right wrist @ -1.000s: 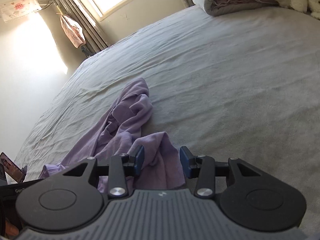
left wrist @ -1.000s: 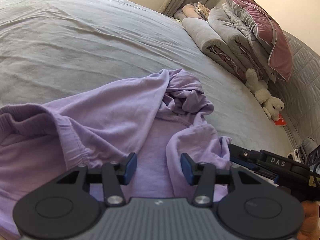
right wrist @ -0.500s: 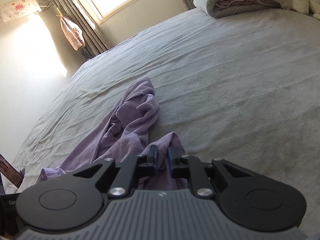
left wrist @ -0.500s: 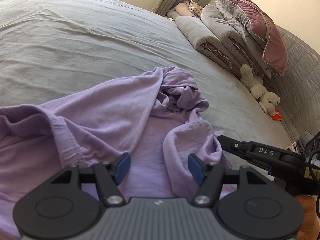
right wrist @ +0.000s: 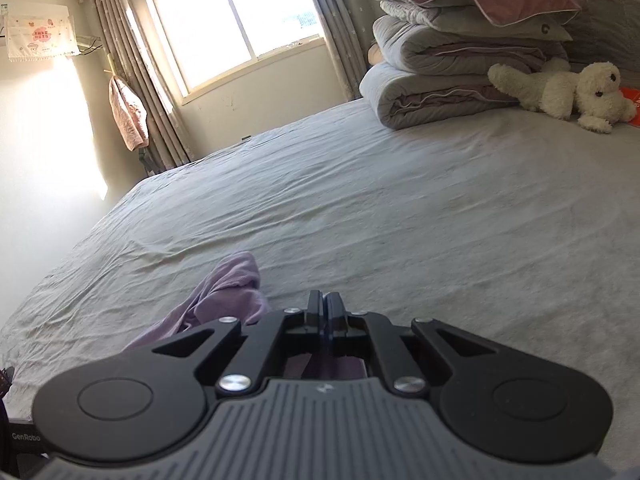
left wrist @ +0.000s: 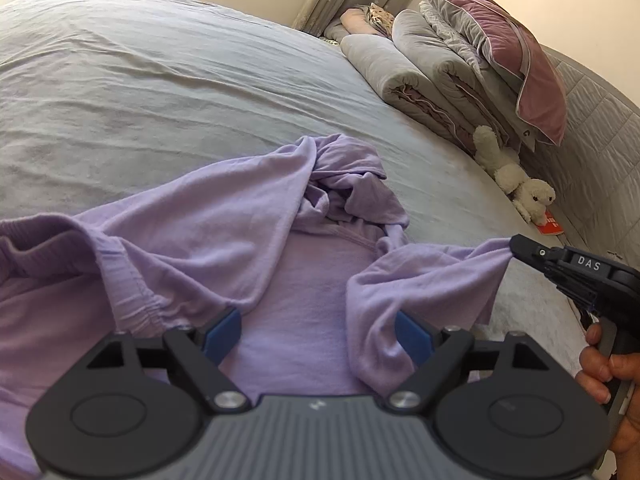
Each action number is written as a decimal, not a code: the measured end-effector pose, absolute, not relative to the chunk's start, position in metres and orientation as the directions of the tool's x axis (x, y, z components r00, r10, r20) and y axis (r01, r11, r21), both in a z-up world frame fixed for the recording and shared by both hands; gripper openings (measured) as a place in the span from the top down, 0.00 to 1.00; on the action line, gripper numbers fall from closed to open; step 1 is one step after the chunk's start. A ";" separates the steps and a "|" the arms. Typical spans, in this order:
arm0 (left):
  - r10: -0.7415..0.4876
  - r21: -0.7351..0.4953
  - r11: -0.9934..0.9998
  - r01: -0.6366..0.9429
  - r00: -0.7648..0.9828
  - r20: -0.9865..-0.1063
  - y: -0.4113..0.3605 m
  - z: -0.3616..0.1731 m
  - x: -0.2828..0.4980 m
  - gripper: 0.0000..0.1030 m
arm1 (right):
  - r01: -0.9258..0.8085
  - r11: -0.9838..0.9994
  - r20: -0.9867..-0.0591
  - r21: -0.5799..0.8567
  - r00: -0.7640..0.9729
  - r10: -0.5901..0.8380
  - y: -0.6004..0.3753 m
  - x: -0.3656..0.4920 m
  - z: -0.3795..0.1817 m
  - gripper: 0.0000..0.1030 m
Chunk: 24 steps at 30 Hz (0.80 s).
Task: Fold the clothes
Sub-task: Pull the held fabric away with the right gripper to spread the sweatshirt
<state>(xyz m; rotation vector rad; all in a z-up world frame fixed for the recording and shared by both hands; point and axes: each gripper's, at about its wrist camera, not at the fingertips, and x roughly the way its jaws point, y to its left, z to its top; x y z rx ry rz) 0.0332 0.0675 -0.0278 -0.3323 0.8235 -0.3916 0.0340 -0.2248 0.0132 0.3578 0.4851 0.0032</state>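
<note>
- The lilac garment [left wrist: 248,248] lay crumpled on the grey bed sheet [left wrist: 140,92], close in front of me, with its gathered waistband [left wrist: 52,240] bunched at my left and a twisted knot of cloth [left wrist: 344,196] in the middle.
- My right gripper [left wrist: 514,246] had its jaws pressed together on one end of the garment, off to my right, and the cloth ran taut from that pinch back to the heap.
- In the right wrist view the same gripper [right wrist: 323,312] showed its jaws together, with lilac cloth hanging under them.
- My left gripper [left wrist: 316,332] stood just above the garment with its jaws opening; cloth lay beneath and between the blue pads [left wrist: 222,334], but they pressed on nothing.
- I judged the job barely begun: no fold was made and no edge lay lined up with another.
- As I read it, what was left was nearly everything: drawing the garment out flat, untwisting the knot, smoothing it, and then making the folds.
- The folded quilts [left wrist: 432,84], the pillow [left wrist: 516,60] and the plush toy [left wrist: 512,176] sat well apart from the garment at the head of the bed.
</note>
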 end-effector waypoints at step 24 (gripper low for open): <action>-0.359 -0.276 0.933 0.230 0.632 -0.687 0.044 -0.027 0.027 0.17 | 0.382 0.907 -0.435 0.178 0.857 -0.276 -0.351 -0.009 0.016 0.96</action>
